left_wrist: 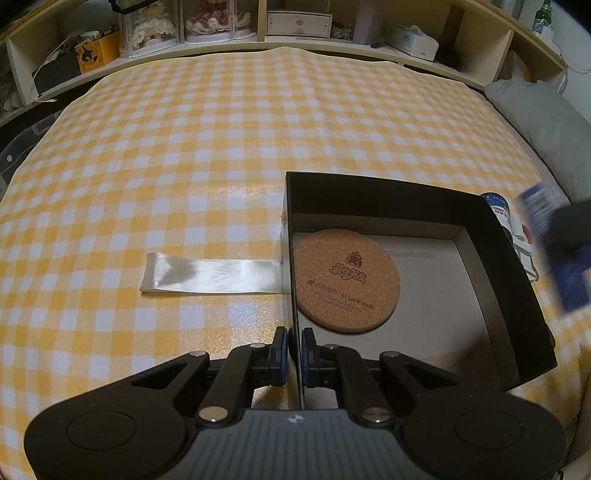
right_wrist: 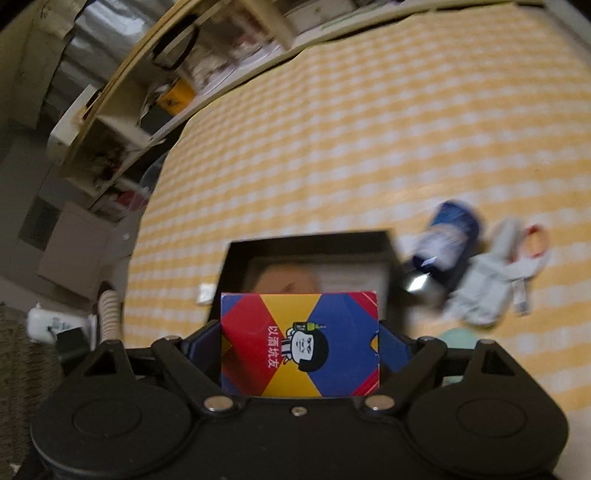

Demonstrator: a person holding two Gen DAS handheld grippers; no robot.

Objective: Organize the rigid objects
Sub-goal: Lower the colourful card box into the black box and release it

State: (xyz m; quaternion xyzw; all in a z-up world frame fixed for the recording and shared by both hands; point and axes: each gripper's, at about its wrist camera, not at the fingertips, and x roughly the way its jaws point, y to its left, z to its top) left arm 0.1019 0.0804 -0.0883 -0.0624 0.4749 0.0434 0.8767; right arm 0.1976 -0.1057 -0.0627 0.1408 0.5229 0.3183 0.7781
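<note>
An open black box [left_wrist: 509, 295] sits on the yellow checked cloth, with a round cork coaster [left_wrist: 347, 280] lying flat inside it. My left gripper [left_wrist: 294, 354] is shut on the box's near left wall. My right gripper [right_wrist: 300, 343] is shut on a colourful card box [right_wrist: 300, 343] with a cartoon face, held above the black box [right_wrist: 310, 243]. That card box shows blurred at the right edge of the left wrist view [left_wrist: 557, 251]. A blue can [right_wrist: 448, 236] lies beside the black box on its right.
A white ribbon [left_wrist: 210, 275] runs from the box's left wall over the cloth. A white pouch with a red ring [right_wrist: 498, 273] and a pale green ball [right_wrist: 456, 339] lie right of the box. Shelves [left_wrist: 295, 26] line the far edge. A grey pillow [left_wrist: 535, 122] is at right.
</note>
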